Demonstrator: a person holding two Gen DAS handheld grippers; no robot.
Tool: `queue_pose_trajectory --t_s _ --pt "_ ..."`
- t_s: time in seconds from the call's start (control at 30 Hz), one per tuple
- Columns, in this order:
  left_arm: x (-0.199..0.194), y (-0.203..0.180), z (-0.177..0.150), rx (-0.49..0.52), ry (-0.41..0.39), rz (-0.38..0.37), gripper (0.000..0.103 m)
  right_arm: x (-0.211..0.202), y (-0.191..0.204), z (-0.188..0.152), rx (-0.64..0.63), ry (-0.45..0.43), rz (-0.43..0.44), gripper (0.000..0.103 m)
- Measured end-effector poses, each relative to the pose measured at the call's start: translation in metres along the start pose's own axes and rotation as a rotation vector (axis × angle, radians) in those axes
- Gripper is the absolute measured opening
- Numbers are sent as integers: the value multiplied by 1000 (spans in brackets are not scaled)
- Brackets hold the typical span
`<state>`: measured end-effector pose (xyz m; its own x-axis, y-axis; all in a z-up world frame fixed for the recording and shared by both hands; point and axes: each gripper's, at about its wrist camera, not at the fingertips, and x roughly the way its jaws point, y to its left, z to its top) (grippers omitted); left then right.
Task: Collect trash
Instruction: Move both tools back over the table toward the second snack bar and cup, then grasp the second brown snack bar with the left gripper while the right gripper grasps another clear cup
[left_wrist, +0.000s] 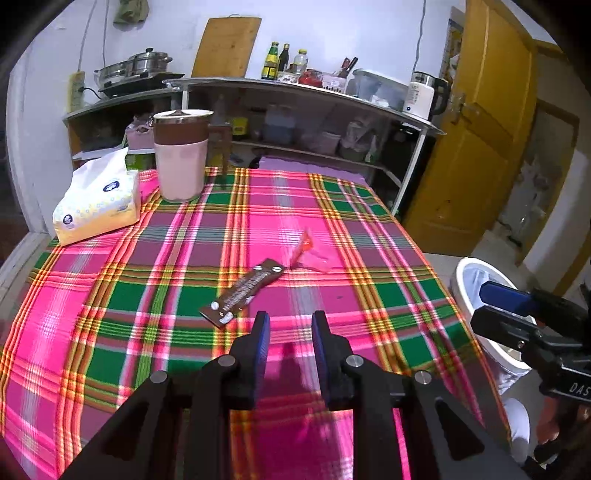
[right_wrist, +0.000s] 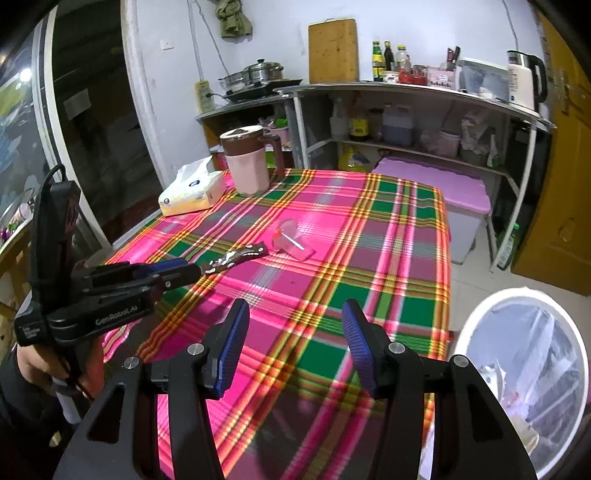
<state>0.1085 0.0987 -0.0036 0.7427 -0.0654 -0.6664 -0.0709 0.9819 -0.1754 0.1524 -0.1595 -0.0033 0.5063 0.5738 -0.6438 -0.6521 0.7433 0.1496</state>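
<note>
Partly done at best: brown wrapper (left_wrist: 242, 293) and clear pink wrapper (left_wrist: 310, 254) lying mid-tablecloth (left_wrist: 369, 229), some scraps already inside lined bin (right_wrist: 469, 332), left gripper (left_wrist: 290, 321) narrowly parted and right gripper (right_wrist: 295, 314) wider, both empty.

White bin (right_wrist: 480, 325) cut off by the right wrist view's edge, its contents blurred behind the liner, clear pink wrapper (left_wrist: 314, 254) too faint to outline, print on brown wrapper (left_wrist: 242, 291) unreadable, lower-shelf jars blurred.
</note>
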Motion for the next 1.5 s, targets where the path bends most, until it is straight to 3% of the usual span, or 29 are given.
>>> queue_pose_trajectory --t_s 0.17,0.23,0.3,0.87,0.97,1.0,1.1,1.17,1.5 --pt "14 13 9 5 21 6 24 16 0 6 -8 25 11 53" --pt "19 17 12 9 26 7 35 21 -1 9 -10 35 13 53" --pt "25 20 14 12 29 8 38 26 -1 12 -20 43 10 53" --pt "83 30 22 72 143 44 39 85 -9 37 -78 107 -10 53" --pt "84 32 19 71 144 44 32 97 -11 43 -95 115 -9 53" --pt "83 32 19 67 142 37 25 102 -11 45 -99 118 -8 53" --pt "81 37 17 38 138 23 22 117 -12 50 -112 136 2 53" --pt "78 40 16 21 135 17 15 126 -11 52 -130 143 6 53" --pt "75 46 14 -16 133 -9 15 161 -9 61 -185 182 29 53"
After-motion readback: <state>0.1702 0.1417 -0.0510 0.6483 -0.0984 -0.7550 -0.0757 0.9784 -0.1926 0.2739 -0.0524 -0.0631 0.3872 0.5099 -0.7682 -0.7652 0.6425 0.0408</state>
